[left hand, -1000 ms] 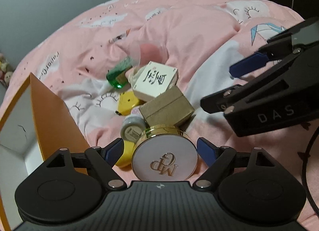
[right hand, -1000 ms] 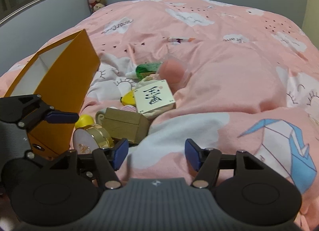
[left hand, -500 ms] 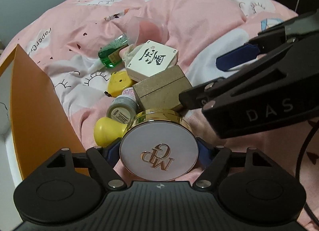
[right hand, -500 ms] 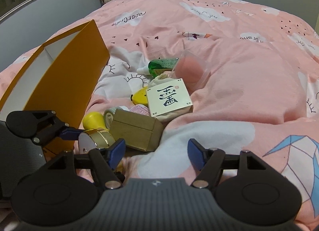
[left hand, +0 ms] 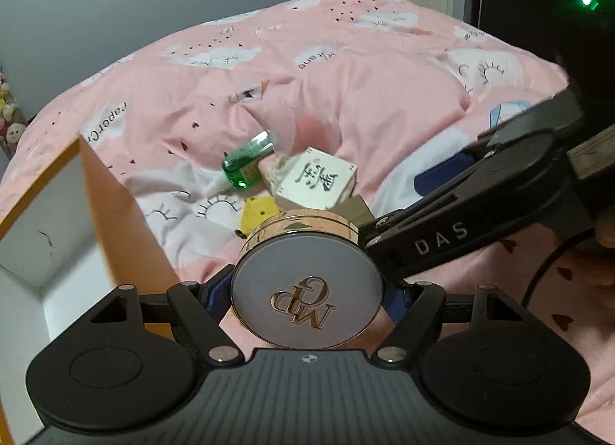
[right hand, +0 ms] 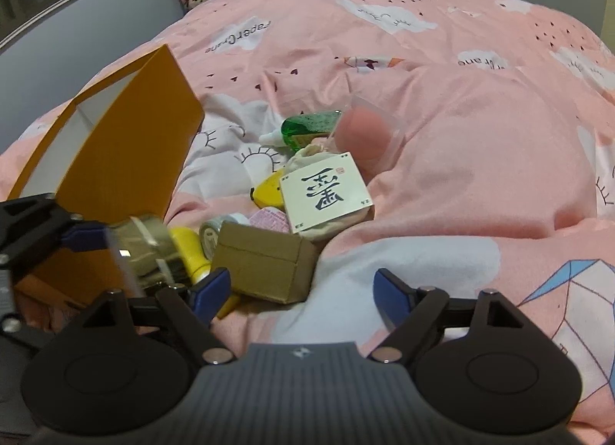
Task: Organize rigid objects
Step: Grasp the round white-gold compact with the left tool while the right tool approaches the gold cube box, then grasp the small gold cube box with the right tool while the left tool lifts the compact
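Observation:
My left gripper (left hand: 307,304) is shut on a round gold compact (left hand: 307,287) with a pale lid and gold letters, and holds it above the bedding. The right wrist view shows the same compact (right hand: 146,249) blurred at the left, beside the orange box (right hand: 127,160). My right gripper (right hand: 301,291) hangs just in front of the pile; its jaws are opening and nothing is between them. A brown cardboard box (right hand: 265,264) lies just beyond its left finger. Behind that lie a white box with black calligraphy (right hand: 324,195) and a green bottle (right hand: 307,127).
The orange box (left hand: 115,222) stands open at the left, white inside. A yellow bottle (right hand: 190,252), a small jar (right hand: 211,233), a yellow item (right hand: 267,187) and a pink sponge in a clear case (right hand: 365,133) lie in the pile on the pink duvet (right hand: 480,137).
My left gripper closed on the compact and raised it off the bedding. The right gripper's jaws spread wider and it moved closer to the pile.

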